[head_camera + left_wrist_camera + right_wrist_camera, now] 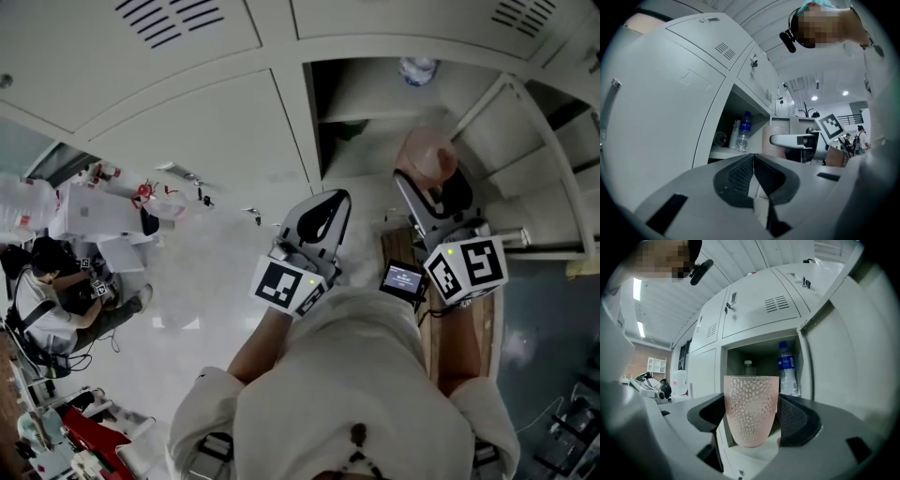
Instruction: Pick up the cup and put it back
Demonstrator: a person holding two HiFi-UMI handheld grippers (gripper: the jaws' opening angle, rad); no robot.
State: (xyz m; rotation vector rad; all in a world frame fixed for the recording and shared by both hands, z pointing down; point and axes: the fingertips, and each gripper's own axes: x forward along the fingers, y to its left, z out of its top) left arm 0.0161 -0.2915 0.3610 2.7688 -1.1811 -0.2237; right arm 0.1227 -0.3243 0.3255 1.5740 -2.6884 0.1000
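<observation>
A pink dimpled cup (751, 409) stands upright between the jaws of my right gripper (752, 420), which is shut on it just in front of an open locker compartment (761, 357). From the head view the cup (427, 156) shows as a pink round top ahead of the right gripper (433, 187), at the locker opening. My left gripper (317, 217) hangs to the left of it, in front of the closed locker door, with its jaws together and nothing between them. In the left gripper view the cup (769, 143) and the right gripper's fingers (787, 139) show beyond my left gripper (753, 174).
Inside the compartment stand a blue-labelled water bottle (787, 369) and a smaller clear bottle (748, 368). The open locker door (539, 159) swings out on the right. Closed grey locker doors (187, 131) lie to the left. A person (42, 291) sits far off at the left.
</observation>
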